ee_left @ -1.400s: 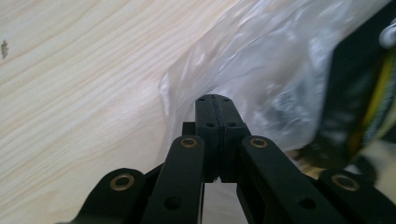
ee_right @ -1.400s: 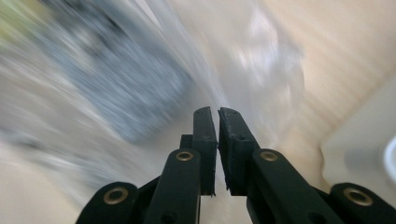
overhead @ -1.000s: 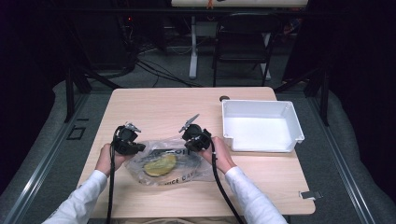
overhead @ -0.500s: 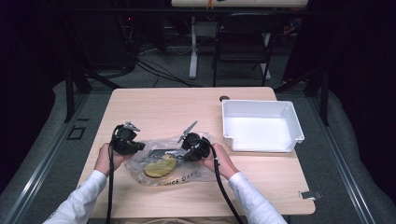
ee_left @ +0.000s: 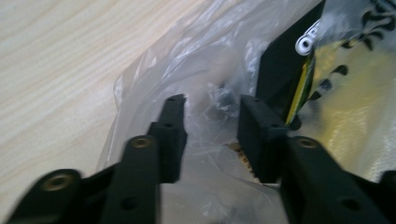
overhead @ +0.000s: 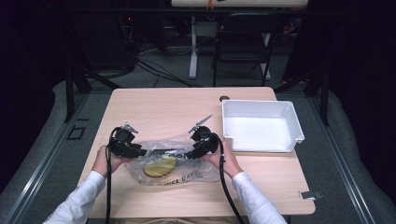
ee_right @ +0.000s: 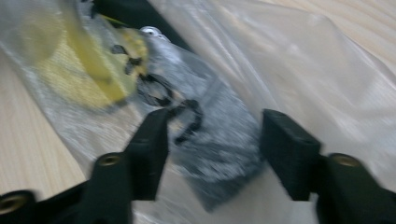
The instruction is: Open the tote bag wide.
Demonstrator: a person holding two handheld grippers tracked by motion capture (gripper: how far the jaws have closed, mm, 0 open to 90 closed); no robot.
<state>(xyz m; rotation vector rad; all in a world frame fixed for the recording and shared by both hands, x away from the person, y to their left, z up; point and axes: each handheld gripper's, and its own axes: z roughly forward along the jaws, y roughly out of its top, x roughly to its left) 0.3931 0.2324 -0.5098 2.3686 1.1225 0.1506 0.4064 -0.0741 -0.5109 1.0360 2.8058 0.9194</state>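
A clear plastic bag [overhead: 180, 170] with black print lies on the wooden table [overhead: 168, 107] between my two grippers. Inside it are a round yellow item [overhead: 159, 166] and a black card [overhead: 161, 152]. My left gripper [overhead: 141, 150] is at the bag's left edge. Its jaws have just been opening, and in the left gripper view [ee_left: 210, 126] crumpled film [ee_left: 154, 79] lies loose between them, with the black card [ee_left: 280, 65] beyond. My right gripper [overhead: 189, 154] is at the bag's right edge. Its jaws [ee_right: 212, 140] have also just been opening and stand apart over the printed film [ee_right: 219, 154], not pressing it. The yellow item [ee_right: 84, 74] shows farther off.
A white rectangular tray [overhead: 254, 103] stands on the right part of the table, close to my right hand. A small dark round spot [overhead: 224, 98] sits near the far edge. A chair and cables are on the floor beyond the table.
Both grippers were shut on the bag's edges and have let go; their jaws now stand apart. The right gripper has shifted a little to the right. The bag has settled flatter.
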